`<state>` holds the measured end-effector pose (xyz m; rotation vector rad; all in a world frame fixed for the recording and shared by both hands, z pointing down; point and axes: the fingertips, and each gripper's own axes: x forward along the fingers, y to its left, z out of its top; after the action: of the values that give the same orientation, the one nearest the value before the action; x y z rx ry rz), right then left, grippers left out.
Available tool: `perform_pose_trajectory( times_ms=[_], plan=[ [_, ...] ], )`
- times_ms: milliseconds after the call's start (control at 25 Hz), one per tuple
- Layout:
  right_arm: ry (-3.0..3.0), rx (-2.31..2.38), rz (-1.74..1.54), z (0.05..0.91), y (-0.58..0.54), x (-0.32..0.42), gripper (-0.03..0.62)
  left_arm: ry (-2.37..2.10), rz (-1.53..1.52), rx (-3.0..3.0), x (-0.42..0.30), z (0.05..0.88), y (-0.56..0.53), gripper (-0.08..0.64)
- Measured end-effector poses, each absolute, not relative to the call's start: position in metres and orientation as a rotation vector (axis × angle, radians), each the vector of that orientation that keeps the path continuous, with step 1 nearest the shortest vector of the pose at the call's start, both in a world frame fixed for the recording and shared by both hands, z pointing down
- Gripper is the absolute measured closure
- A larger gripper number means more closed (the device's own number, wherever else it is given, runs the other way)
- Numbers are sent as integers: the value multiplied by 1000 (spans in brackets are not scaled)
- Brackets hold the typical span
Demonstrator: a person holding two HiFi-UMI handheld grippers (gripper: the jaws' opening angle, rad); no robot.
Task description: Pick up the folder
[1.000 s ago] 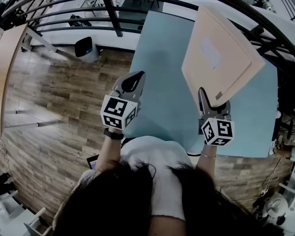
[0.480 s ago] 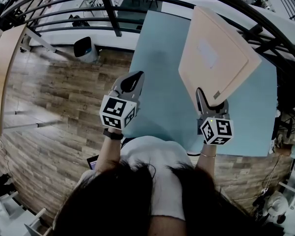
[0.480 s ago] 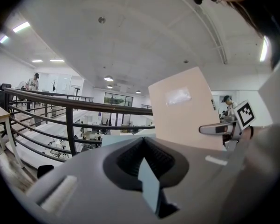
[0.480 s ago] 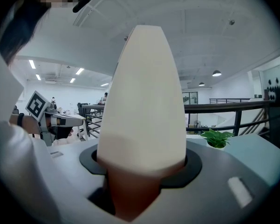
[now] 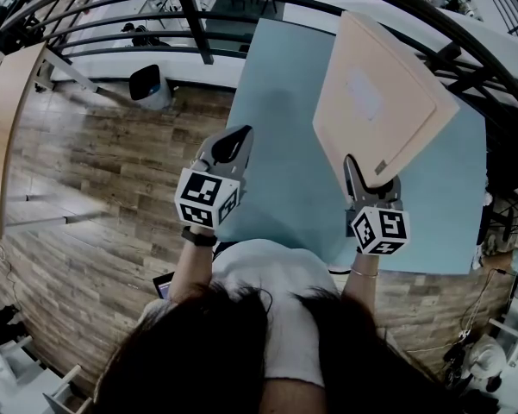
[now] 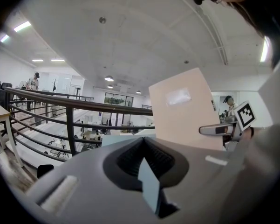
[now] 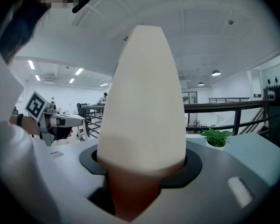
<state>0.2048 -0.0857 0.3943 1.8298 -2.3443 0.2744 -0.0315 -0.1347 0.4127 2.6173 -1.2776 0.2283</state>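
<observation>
we see both forearms reaching forward from the body, side by side, each tool pointing out over the pale blue table (image 5: pixel 284 102) and tipped only a little downward. the right gripper (image 5: pixel 372 179) has its jaws spread wide and clamped on the near corner of the folder (image 5: pixel 377 93), a peach-coloured one with a pale label on its face. the folder stands up and away from the jaw tips, lifted clear of the table and fanning out ahead of the tool. in the right gripper view its edge rises straight out from between the jaws and fills the middle of the frame. the left gripper (image 5: pixel 235 141) hangs off to the left of the right one, well apart from the folder, over the table's left edge with wooden floor (image 5: pixel 112 188) on its outer side. its jaws are pressed together with nothing between them. a dark band (image 5: pixel 198 236) sits on the wrist behind the left gripper. beyond both tools, past the far end of the table, runs a dark railing (image 5: pixel 198 24).
</observation>
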Motion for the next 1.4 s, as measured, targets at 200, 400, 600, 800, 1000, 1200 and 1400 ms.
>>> perform_pose_trajectory(
  times_ms=[200, 400, 600, 800, 1000, 1200, 1400],
  plan=[
    [-2349, 1835, 280, 395, -85, 205, 319, -1279, 232, 2616, -32, 414, -134, 503],
    [-2347, 1827, 285, 395, -89, 205, 319, -1280, 234, 2618, -32, 413, -137, 503],
    [-2335, 1814, 296, 401, -92, 200, 324, -1281, 236, 2619, -34, 413, -140, 503],
    [-2326, 1800, 315, 406, -92, 194, 324, -1284, 234, 2617, -36, 413, -141, 503],
    [-2339, 1798, 324, 406, -93, 192, 322, -1283, 239, 2616, -35, 414, -140, 503],
    [-2346, 1798, 326, 406, -91, 190, 322, -1285, 240, 2619, -35, 414, -139, 503],
    [-2353, 1799, 333, 406, -89, 191, 322, -1288, 245, 2616, -34, 416, -136, 503]
  ],
)
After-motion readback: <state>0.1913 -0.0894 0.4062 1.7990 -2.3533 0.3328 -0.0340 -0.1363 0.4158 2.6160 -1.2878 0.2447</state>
